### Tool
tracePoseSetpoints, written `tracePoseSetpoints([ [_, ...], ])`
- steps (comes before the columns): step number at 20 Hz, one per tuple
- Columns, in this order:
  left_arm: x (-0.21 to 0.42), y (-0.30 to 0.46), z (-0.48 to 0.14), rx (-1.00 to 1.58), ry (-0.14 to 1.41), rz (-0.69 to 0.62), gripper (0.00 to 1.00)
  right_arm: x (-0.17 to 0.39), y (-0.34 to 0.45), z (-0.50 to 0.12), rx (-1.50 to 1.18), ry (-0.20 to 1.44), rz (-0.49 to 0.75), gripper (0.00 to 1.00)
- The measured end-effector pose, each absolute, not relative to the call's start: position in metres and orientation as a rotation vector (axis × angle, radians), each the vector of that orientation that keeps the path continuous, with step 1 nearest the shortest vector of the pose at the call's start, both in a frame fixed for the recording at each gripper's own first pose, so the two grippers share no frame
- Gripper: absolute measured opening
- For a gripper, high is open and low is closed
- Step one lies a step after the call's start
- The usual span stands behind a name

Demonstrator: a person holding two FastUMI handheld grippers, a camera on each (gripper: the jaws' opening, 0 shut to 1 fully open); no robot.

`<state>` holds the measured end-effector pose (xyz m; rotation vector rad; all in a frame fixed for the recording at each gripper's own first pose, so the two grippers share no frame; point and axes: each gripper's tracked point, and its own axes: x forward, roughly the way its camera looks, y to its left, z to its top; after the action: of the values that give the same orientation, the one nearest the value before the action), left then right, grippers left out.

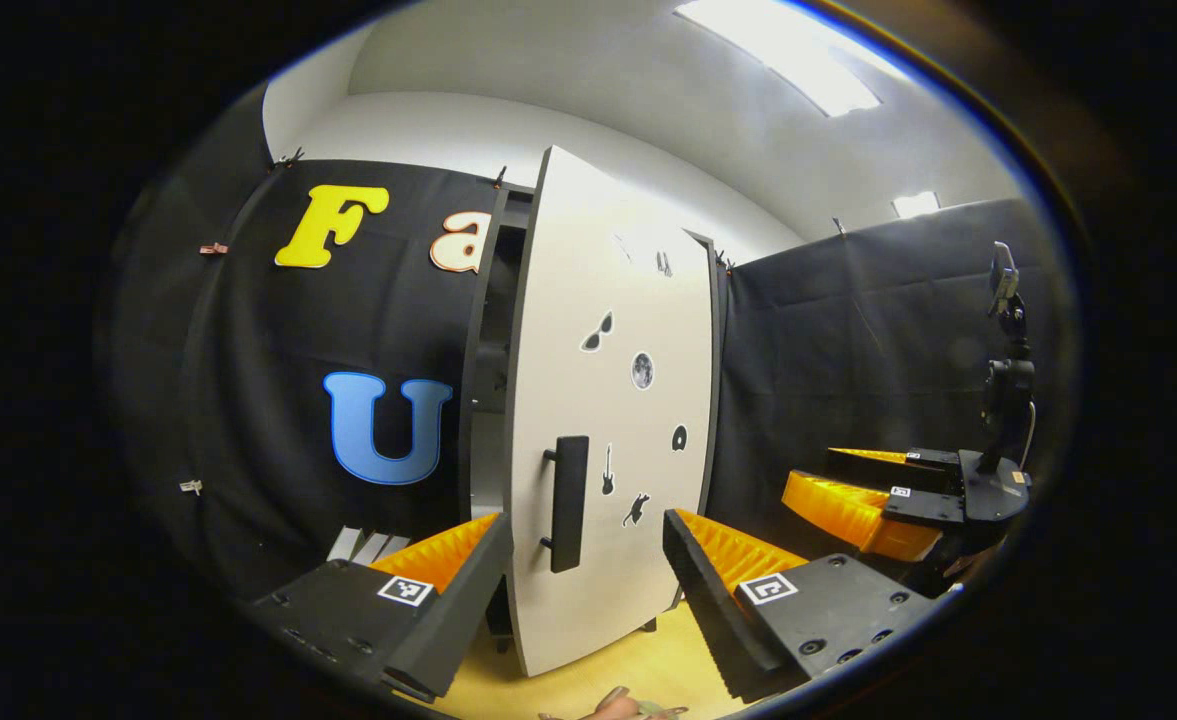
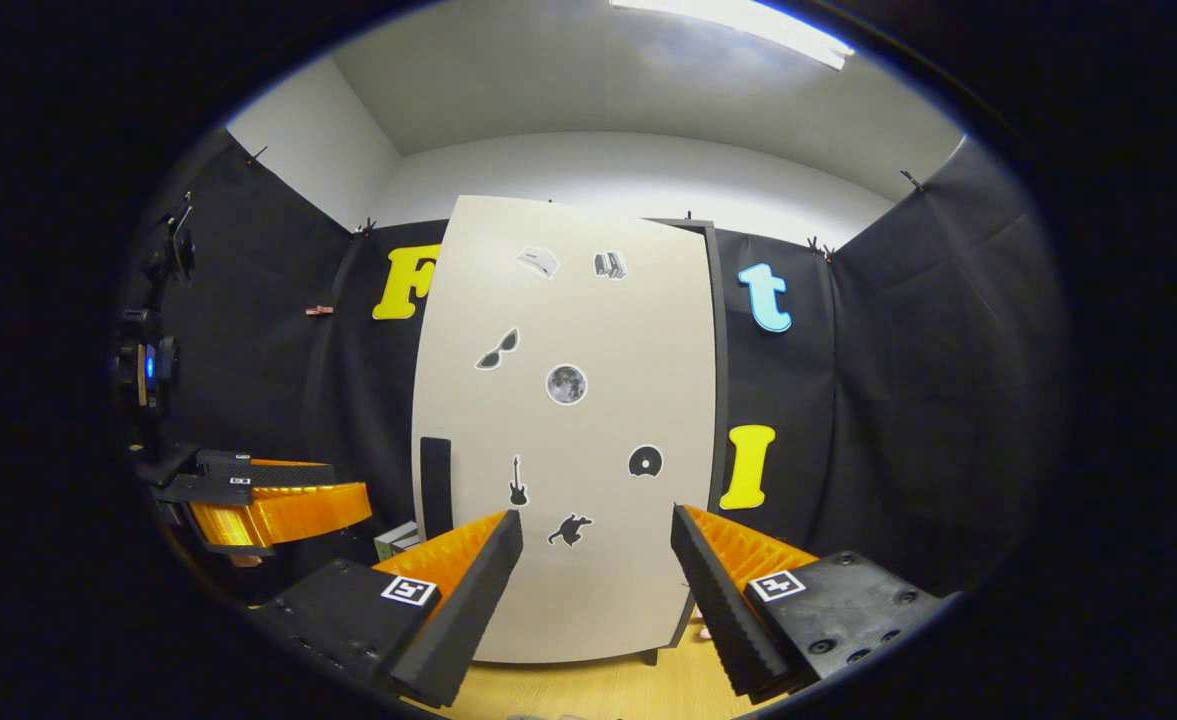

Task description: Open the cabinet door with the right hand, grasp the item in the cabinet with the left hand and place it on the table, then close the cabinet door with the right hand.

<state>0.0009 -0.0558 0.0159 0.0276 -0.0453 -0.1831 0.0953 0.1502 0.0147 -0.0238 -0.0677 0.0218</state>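
1. In the left gripper view, the nearest thing is the left gripper (image 1: 585, 560), its two fingers rising from the bottom edge with a wide gap between them and nothing held.
2. Between and just beyond those fingers stands the cabinet door (image 1: 613, 420), a tall pale panel swung partly open, so its left edge juts toward the camera.
3. A dark bar handle (image 1: 568, 503) sits upright near that left edge, low on the door, and small dark stickers are scattered over the panel.
4. To the left of the door, a narrow dark gap shows the cabinet (image 1: 486, 350) interior; what lies inside cannot be made out.
5. The cabinet stands on a light wooden table (image 1: 638, 670), which shows at the bottom between the fingers.
6. At the right, farther off, the right gripper (image 1: 853, 490) points left toward the door, jaws apart, touching nothing.
7. In the right gripper view, the nearest thing is the right gripper (image 2: 596, 560), fingers spread wide and empty.
8. The cabinet door (image 2: 588, 420) stands beyond the fingers, facing the camera almost flat, with the handle (image 2: 435, 487) low on its left edge.
9. At the left, well apart from the door, the left gripper (image 2: 278, 500) is seen side-on; how far its jaws stand apart cannot be told here.
10. The table (image 2: 598, 688) shows below the door.
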Motion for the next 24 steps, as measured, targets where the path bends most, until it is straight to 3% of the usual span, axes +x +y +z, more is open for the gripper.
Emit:
tracePoseSetpoints([
  [24, 0.025, -0.048, 0.014, 0.104, -0.034, -0.029, 0.95, 0.090, 0.144, 0.015, -0.064, -0.079, 0.027, 0.98],
])
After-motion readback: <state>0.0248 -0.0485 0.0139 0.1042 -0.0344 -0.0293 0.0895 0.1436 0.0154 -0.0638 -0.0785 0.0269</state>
